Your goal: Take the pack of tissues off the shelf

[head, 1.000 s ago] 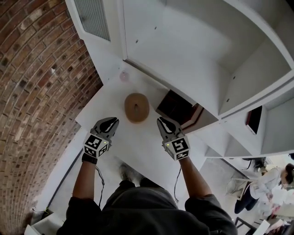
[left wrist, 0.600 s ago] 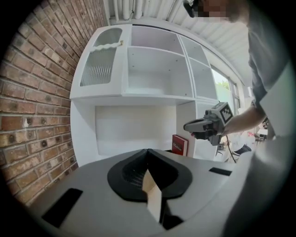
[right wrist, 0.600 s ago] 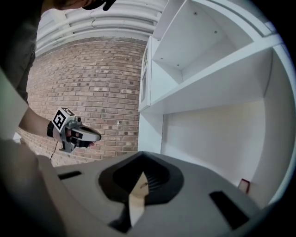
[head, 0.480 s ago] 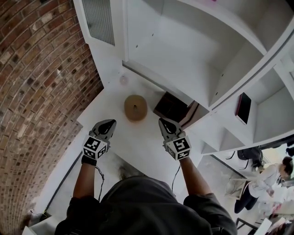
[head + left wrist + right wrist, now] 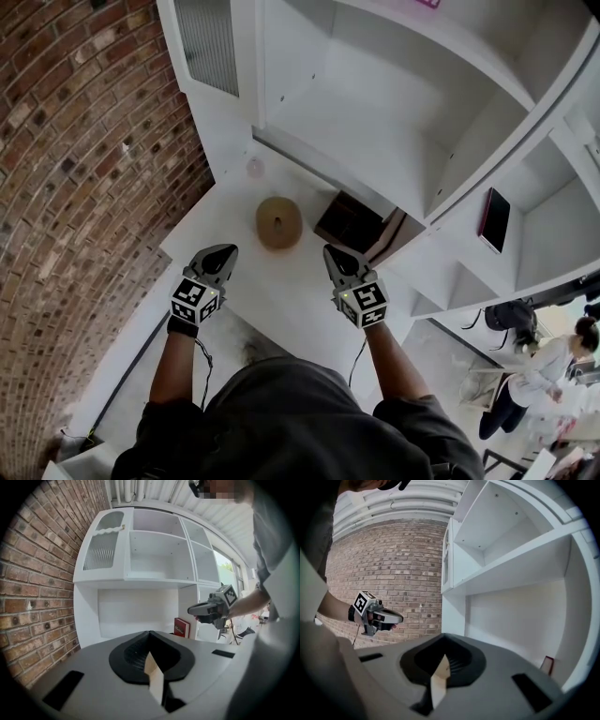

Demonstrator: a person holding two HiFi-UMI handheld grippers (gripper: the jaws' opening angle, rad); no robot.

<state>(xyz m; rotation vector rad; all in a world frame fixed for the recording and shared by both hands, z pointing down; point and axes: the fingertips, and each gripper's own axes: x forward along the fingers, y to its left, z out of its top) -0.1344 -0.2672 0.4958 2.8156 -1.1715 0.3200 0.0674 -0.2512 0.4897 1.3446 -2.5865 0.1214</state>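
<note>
Head view: open counter [image 5: 279, 286] between closed jaws

Red brick wall [image 5: 84, 169] beside white shelving [image 5: 375, 103].

The shelf unit [image 5: 375, 122] and bench [image 5: 291, 281] are finished in white; the wall [image 5: 75, 141] is patterned in red-brown brick. A tan round object [image 5: 278, 222], a dark brown box [image 5: 352, 223] and a red book [image 5: 494, 219] are seen.
</note>
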